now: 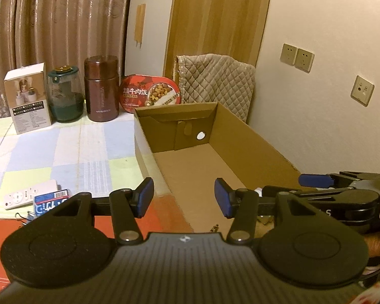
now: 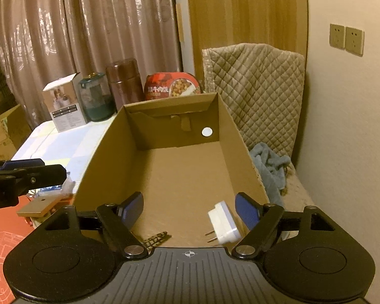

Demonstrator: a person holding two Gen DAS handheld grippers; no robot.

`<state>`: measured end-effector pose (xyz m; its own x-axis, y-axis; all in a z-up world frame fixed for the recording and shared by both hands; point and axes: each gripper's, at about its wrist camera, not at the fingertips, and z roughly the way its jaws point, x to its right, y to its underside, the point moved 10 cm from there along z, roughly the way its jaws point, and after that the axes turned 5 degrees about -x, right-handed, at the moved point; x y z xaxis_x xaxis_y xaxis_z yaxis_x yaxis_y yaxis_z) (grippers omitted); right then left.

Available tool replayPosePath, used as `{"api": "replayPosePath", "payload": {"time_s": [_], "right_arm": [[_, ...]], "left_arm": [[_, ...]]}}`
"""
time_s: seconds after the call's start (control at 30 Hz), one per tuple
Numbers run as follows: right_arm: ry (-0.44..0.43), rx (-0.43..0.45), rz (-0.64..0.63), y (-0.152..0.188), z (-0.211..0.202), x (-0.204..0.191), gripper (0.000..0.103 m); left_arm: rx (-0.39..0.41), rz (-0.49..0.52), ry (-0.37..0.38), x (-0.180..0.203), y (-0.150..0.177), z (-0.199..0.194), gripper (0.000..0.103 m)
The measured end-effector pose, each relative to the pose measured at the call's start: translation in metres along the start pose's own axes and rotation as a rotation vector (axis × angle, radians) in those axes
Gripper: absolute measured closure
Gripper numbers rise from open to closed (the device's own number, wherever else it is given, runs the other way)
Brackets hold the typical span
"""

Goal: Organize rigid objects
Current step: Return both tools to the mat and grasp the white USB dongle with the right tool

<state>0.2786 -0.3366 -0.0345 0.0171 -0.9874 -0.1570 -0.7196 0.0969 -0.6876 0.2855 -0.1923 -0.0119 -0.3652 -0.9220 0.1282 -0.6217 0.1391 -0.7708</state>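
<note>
Left wrist view. We log the left gripper (image 1: 183, 200): jaws apart, nothing between them, hovering at the near left corner of the cardboard box (image 1: 243, 136). Box interior as seen here: bare floor, one white round spot on the far wall. On the desk (image 1: 71, 152), not yet sorted: white remote (image 1: 29, 196), blue pack (image 1: 52, 201), both near the gripper's left finger. Back row, upright: white carton (image 1: 29, 98), green-lidded jar (image 1: 65, 95), brown flask (image 1: 101, 88), red meal tray (image 1: 150, 90) leaning behind the box.

Right wrist view. Right gripper (image 2: 188, 209): jaws apart, empty, over the box's near end. Box contents: white plug adapter (image 2: 224, 224), prongs pointing left, lying just beside the right finger, not clamped; a small dark patterned item (image 2: 157, 238) at the near edge, too small to ID. Outside box, left: flat wooden piece (image 2: 39, 206).

Progress, our est.: early. About 2 items in, approx. 7 out.
</note>
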Motion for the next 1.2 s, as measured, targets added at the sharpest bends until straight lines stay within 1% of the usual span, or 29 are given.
{"api": "replayPosePath", "payload": {"time_s": [0.13, 0.3, 0.47, 0.57, 0.63, 0.7, 0.8, 0.9, 1.07, 1.2], "right_arm": [[-0.006, 0.016, -0.012, -0.008, -0.012, -0.012, 0.026], [-0.019, 0.064, -0.023, -0.024, -0.036, -0.031, 0.026], [-0.056, 0.109, -0.053, -0.04, -0.059, -0.067, 0.026], [-0.084, 0.133, -0.073, -0.046, -0.072, -0.093, 0.025], [-0.111, 0.146, -0.081, -0.047, -0.08, -0.11, 0.025], [-0.136, 0.155, -0.083, -0.046, -0.086, -0.125, 0.024], [-0.163, 0.154, -0.098, -0.041, -0.089, -0.147, 0.023], [-0.181, 0.128, -0.104, -0.027, -0.083, -0.166, 0.023], [-0.191, 0.074, -0.119, 0.006, -0.069, -0.19, 0.023], [-0.209, 0.013, -0.144, 0.036, -0.05, -0.211, 0.023]], "left_arm": [[0.019, -0.001, -0.016, -0.014, -0.005, -0.013, 0.055], [0.058, 0.003, -0.063, -0.043, -0.017, -0.045, 0.055], [0.086, -0.023, -0.112, -0.08, -0.019, -0.079, 0.055], [0.097, -0.034, -0.144, -0.101, -0.015, -0.097, 0.055], [0.1, -0.043, -0.16, -0.113, -0.01, -0.106, 0.052], [0.102, -0.052, -0.176, -0.126, -0.004, -0.114, 0.052], [0.094, -0.069, -0.2, -0.146, 0.009, -0.123, 0.052], [0.079, -0.091, -0.224, -0.163, 0.026, -0.129, 0.052], [0.057, -0.105, -0.265, -0.184, 0.054, -0.138, 0.05], [0.036, -0.132, -0.285, -0.202, 0.075, -0.137, 0.05]]}}
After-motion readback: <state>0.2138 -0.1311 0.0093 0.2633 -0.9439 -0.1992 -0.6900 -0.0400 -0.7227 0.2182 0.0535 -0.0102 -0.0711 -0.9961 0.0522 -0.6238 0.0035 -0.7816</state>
